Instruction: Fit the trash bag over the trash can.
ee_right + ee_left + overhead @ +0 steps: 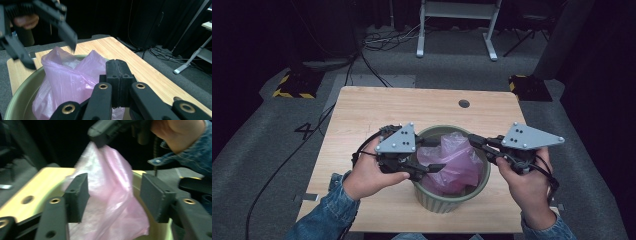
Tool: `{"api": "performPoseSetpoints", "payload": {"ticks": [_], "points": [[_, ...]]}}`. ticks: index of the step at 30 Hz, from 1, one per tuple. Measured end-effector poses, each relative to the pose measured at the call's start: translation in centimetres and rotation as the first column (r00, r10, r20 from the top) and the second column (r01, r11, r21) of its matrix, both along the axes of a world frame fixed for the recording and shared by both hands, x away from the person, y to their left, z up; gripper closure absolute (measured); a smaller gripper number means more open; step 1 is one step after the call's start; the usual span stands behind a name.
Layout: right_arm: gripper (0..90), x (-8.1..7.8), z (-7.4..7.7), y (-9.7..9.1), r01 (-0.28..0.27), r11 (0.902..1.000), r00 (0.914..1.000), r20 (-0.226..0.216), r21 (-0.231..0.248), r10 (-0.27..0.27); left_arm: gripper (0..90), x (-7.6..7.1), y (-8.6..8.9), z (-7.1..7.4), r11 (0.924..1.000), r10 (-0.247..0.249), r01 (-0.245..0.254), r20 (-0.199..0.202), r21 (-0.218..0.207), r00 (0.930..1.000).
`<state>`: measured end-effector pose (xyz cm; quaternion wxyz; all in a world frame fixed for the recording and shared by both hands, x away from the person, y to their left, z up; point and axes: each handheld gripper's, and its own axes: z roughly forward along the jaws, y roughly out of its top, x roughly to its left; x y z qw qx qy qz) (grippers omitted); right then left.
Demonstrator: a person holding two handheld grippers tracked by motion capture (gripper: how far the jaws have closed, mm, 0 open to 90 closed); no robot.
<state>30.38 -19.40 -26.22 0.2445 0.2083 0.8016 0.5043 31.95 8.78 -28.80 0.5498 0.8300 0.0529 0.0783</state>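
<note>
— Nearest: left gripper [113,197], pads spread apart either side of thin pink plastic bag [112,202], not pressing it. Released, by the look.

— And right gripper [117,82]?

— Clamped flat together, apparently pinching the bag's film at the far rim — hard to confirm the film between the pads.

— Bag's place?

— Stuffed inside round olive-green ribbed bin [482,187] on pale wooden table [362,107], bunched up, not lining it.

— Risks?

— Could slump back into the bin with one side let go; could tear or slip free if pulled hard from one pinch — thin film. Beyond: grey floor, black cables [377,72].
</note>
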Motion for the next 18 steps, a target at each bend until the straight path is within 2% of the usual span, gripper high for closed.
{"api": "performPoseSetpoints", "payload": {"ticks": [2, 4, 7, 8, 11, 13, 15, 18], "points": [[90.0, 0.1, -0.1, 0.1, 0.0, 1.0, 1.0, -0.001, 0.001, 0.0, 45.1, 0.0, -0.7, -0.5, 0.9991, -0.032, 0.033, -0.022, 0.029, 0.9992], [89.8, 0.1, -0.2, 0.1, 0.0, 1.0, 1.0, 0.0, 0.005, 0.0, 55.8, 0.0, -1.3, -0.9, 0.9959, -0.065, 0.067, -0.037, 0.061, 0.9972], [84.8, 0.0, -0.2, 0.1, 0.0, 0.9999, 1.0, -0.002, 0.01, 0.0, 84.5, -0.1, -1.6, -1.2, 0.9951, -0.058, 0.061, -0.041, 0.077, 0.9975], [79.1, 0.0, -0.2, 0.1, 0.002, 0.9999, 1.0, -0.003, 0.011, -0.002, 89.4, -0.1, -1.6, -1.2, 0.9963, -0.038, 0.04, -0.034, 0.076, 0.9987], [58.0, -0.4, -0.1, -0.2, 0.023, 0.9995, 0.9997, 0.006, 0.02, -0.023, 90.0, 0.1, -1.3, -1.1, 0.9982, 0.002, 0.0, -0.029, 0.059, 0.9996], [48.0, -0.8, 0.0, -0.5, 0.028, 0.9992, 0.9995, 0.011, 0.027, -0.028, 90.0, 0.1, -1.1, -1.0, 0.9984, 0.024, -0.023, -0.025, 0.052, 0.9994], [42.2, -1.2, 0.0, -0.7, 0.036, 0.9991, 0.9993, 0.01, 0.025, -0.036, 90.0, 0.1, -0.8, -0.8, 0.9979, 0.045, -0.044, -0.018, 0.047, 0.9988], [38.0, -1.7, -0.2, -0.9, 0.022, 0.9995, 0.9997, -0.005, 0.021, -0.022, 90.0, 0.0, -0.6, -0.7, 0.998, 0.048, -0.048, -0.005, 0.042, 0.9988]]}}
